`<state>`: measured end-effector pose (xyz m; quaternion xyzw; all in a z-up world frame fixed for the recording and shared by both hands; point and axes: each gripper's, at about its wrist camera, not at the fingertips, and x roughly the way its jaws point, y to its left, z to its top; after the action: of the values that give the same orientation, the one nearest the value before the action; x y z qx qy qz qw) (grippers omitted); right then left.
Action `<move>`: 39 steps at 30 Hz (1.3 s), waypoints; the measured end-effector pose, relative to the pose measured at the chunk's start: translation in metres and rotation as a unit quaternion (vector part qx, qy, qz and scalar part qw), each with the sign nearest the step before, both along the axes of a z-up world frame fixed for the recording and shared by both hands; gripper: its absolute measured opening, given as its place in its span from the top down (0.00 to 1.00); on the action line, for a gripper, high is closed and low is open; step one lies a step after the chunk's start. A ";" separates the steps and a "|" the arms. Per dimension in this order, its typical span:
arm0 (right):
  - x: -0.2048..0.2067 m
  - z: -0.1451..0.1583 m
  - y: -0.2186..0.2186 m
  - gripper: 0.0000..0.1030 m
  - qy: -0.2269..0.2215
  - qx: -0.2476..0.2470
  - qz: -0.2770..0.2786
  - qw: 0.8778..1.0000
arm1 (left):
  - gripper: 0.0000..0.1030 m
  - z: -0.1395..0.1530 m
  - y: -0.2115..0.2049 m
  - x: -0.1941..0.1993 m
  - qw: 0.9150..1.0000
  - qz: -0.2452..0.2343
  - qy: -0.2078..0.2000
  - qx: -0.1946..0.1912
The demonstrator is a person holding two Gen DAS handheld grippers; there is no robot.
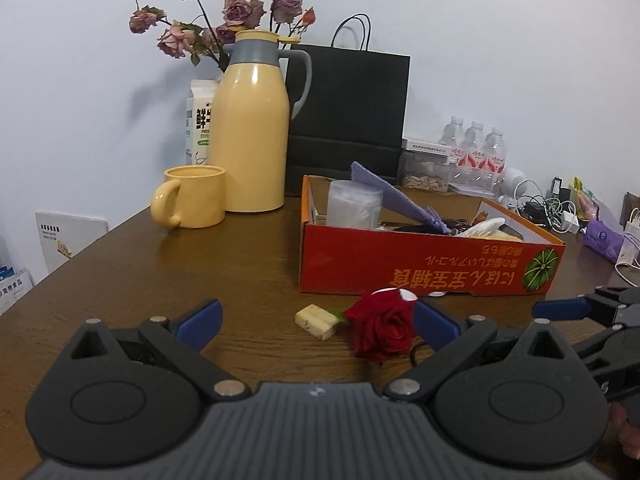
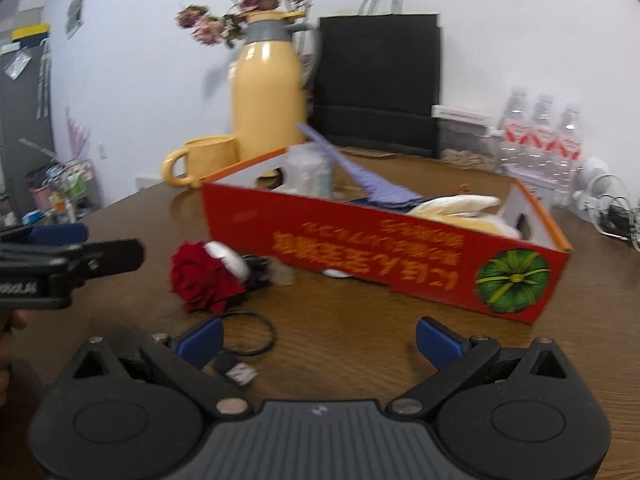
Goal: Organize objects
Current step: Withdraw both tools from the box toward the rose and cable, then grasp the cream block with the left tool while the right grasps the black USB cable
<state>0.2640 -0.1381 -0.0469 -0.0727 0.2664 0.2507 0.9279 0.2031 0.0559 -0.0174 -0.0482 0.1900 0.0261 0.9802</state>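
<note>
A red rose (image 1: pixel 380 330) lies on the brown table (image 1: pixel 160 272) in front of a red cardboard box (image 1: pixel 424 268). A pale yellow block (image 1: pixel 316 321) lies just left of the rose. My left gripper (image 1: pixel 316 324) is open and empty, its fingertips on either side of the block and the rose. In the right wrist view the rose (image 2: pixel 202 280) lies left of the box (image 2: pixel 380 252), with a white object (image 2: pixel 228 260) and a black cable (image 2: pixel 248 332) beside it. My right gripper (image 2: pixel 318 338) is open and empty, near the cable. The box holds a purple cloth (image 1: pixel 396 196), a clear container (image 1: pixel 354 204) and white items.
A yellow thermos (image 1: pixel 252 124), a yellow mug (image 1: pixel 192 196), a milk carton (image 1: pixel 200 120) and dried roses (image 1: pixel 224 12) stand at the back left. A black paper bag (image 1: pixel 348 108), water bottles (image 1: pixel 476 152) and tangled chargers (image 1: pixel 560 208) are at the back right.
</note>
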 end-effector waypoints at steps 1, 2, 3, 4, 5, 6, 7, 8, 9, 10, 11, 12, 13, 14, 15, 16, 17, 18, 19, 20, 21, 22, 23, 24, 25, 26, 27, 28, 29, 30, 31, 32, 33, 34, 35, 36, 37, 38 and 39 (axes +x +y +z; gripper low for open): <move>-0.001 -0.001 0.004 0.07 0.003 -0.001 0.005 1.000 | 0.00 -0.001 0.002 0.000 1.000 0.000 0.003 0.000; -0.002 -0.002 0.007 0.09 0.007 -0.001 0.007 1.000 | 0.00 -0.002 0.003 0.001 1.000 -0.002 0.008 -0.001; -0.002 -0.002 0.011 0.10 0.010 -0.002 0.009 1.000 | 0.00 -0.002 0.006 0.002 1.000 -0.005 0.012 -0.005; -0.003 -0.004 0.014 0.11 0.013 -0.004 0.011 1.000 | 0.00 -0.003 0.009 0.004 1.000 -0.005 0.016 -0.012; -0.003 -0.005 0.017 0.12 0.017 -0.008 0.012 1.000 | 0.00 -0.003 0.011 0.005 1.000 -0.004 0.021 -0.017; -0.003 -0.005 0.020 0.16 0.021 -0.009 0.015 1.000 | 0.00 -0.004 0.014 0.007 0.999 -0.004 0.025 -0.022; -0.004 -0.006 0.022 0.21 0.027 -0.007 0.019 0.999 | 0.00 -0.005 0.016 0.008 0.999 -0.004 0.029 -0.027; -0.004 -0.007 0.025 0.23 0.031 -0.008 0.022 0.999 | 0.00 -0.006 0.018 0.010 0.999 -0.003 0.034 -0.031; -0.005 -0.008 0.027 0.26 0.035 -0.011 0.022 0.999 | 0.00 -0.007 0.019 0.011 0.999 -0.004 0.037 -0.035; -0.005 -0.009 0.029 0.32 0.039 -0.013 0.022 0.999 | 0.00 -0.007 0.020 0.011 0.999 -0.004 0.039 -0.038; -0.005 -0.009 0.030 0.36 0.043 -0.016 0.021 0.999 | 0.00 -0.008 0.021 0.012 0.998 -0.004 0.040 -0.041; -0.006 -0.010 0.030 0.39 0.044 -0.016 0.019 0.999 | 0.00 -0.008 0.021 0.012 0.998 -0.004 0.041 -0.042; -0.008 -0.010 0.029 0.41 0.044 -0.017 0.019 0.999 | 0.00 -0.008 0.021 0.012 0.998 -0.005 0.042 -0.042; -0.009 -0.010 0.029 0.42 0.044 -0.017 0.019 0.999 | 0.00 -0.008 0.021 0.011 0.998 -0.005 0.041 -0.043; -0.011 -0.009 0.029 0.44 0.043 -0.017 0.018 0.999 | 0.00 -0.008 0.021 0.011 0.998 -0.005 0.041 -0.044; -0.012 -0.009 0.029 0.48 0.043 -0.016 0.019 0.999 | 0.00 -0.008 0.021 0.011 0.998 -0.006 0.040 -0.045; -0.013 -0.009 0.029 0.51 0.042 -0.016 0.021 0.999 | 0.00 -0.008 0.022 0.011 0.998 -0.007 0.040 -0.047; -0.014 -0.009 0.029 0.60 0.041 -0.015 0.022 0.999 | 0.00 -0.009 0.022 0.011 0.998 -0.008 0.041 -0.048; -0.015 -0.008 0.029 0.68 0.040 -0.015 0.023 0.999 | 0.00 -0.009 0.022 0.011 0.998 -0.008 0.042 -0.048; -0.016 -0.008 0.028 0.74 0.039 -0.013 0.025 0.999 | 0.00 -0.009 0.022 0.012 0.998 -0.008 0.043 -0.049; -0.017 -0.008 0.028 0.74 0.039 -0.014 0.025 0.999 | 0.00 -0.009 0.023 0.012 0.998 -0.008 0.044 -0.050; -0.017 -0.008 0.028 0.74 0.039 -0.014 0.024 0.999 | 0.00 -0.009 0.023 0.012 0.998 -0.007 0.045 -0.050; -0.017 -0.008 0.028 0.74 0.038 -0.013 0.024 0.999 | 0.00 -0.009 0.023 0.012 0.998 -0.006 0.046 -0.050; -0.017 -0.008 0.029 0.74 0.037 -0.014 0.024 0.999 | 0.00 -0.009 0.023 0.013 0.998 -0.005 0.047 -0.050; -0.017 -0.008 0.029 0.74 0.036 -0.015 0.024 0.999 | 0.00 -0.009 0.023 0.013 0.998 -0.005 0.048 -0.051; -0.018 -0.007 0.029 0.75 0.034 -0.015 0.021 0.999 | 0.00 -0.009 0.023 0.013 0.997 -0.004 0.049 -0.050; -0.019 -0.007 0.028 0.75 0.030 -0.014 0.018 0.999 | 0.00 -0.010 0.023 0.014 0.997 -0.003 0.051 -0.051; -0.020 -0.006 0.026 0.75 0.023 -0.013 0.014 1.000 | 0.00 -0.010 0.023 0.014 0.997 -0.002 0.052 -0.051; -0.022 -0.005 0.025 0.75 0.015 -0.012 0.011 1.000 | 0.00 -0.010 0.023 0.014 0.997 -0.001 0.054 -0.051; -0.024 -0.003 0.025 0.75 0.005 -0.013 0.006 1.000 | 0.00 -0.010 0.024 0.015 0.997 0.000 0.056 -0.052; -0.024 -0.002 0.024 0.75 -0.002 -0.014 0.002 1.000 | 0.00 -0.010 0.024 0.016 0.997 0.002 0.058 -0.052; -0.024 -0.002 0.023 0.75 -0.008 -0.016 -0.002 1.000 | 0.00 -0.011 0.024 0.016 0.997 0.004 0.059 -0.053; -0.024 0.000 0.021 0.75 -0.014 -0.015 -0.007 1.000 | 0.00 -0.011 0.024 0.016 0.997 0.005 0.060 -0.053; -0.022 0.001 0.018 0.75 -0.021 -0.015 -0.014 1.000 | 0.00 -0.012 0.025 0.017 0.997 0.007 0.062 -0.054; -0.021 0.002 0.015 0.75 -0.028 -0.014 -0.022 0.999 | 0.00 -0.012 0.025 0.017 0.997 0.010 0.064 -0.053; -0.018 0.003 0.010 0.75 -0.032 -0.012 -0.031 0.999 | 0.00 -0.012 0.025 0.018 0.997 0.012 0.065 -0.050; -0.016 0.004 0.005 0.75 -0.034 -0.009 -0.039 0.999 | 0.00 -0.012 0.024 0.019 0.997 0.013 0.067 -0.046; -0.013 0.004 0.001 0.75 -0.036 -0.007 -0.044 0.998 | 0.00 -0.012 0.024 0.020 0.997 0.015 0.069 -0.037; -0.011 0.004 -0.003 0.75 -0.037 -0.006 -0.048 0.998 | 0.00 -0.011 0.024 0.022 0.997 0.018 0.068 -0.029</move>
<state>0.2532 -0.1415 -0.0425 -0.0747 0.2364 0.2018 0.9475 0.2248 0.0795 -0.0285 -0.0782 0.2562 0.0410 0.9626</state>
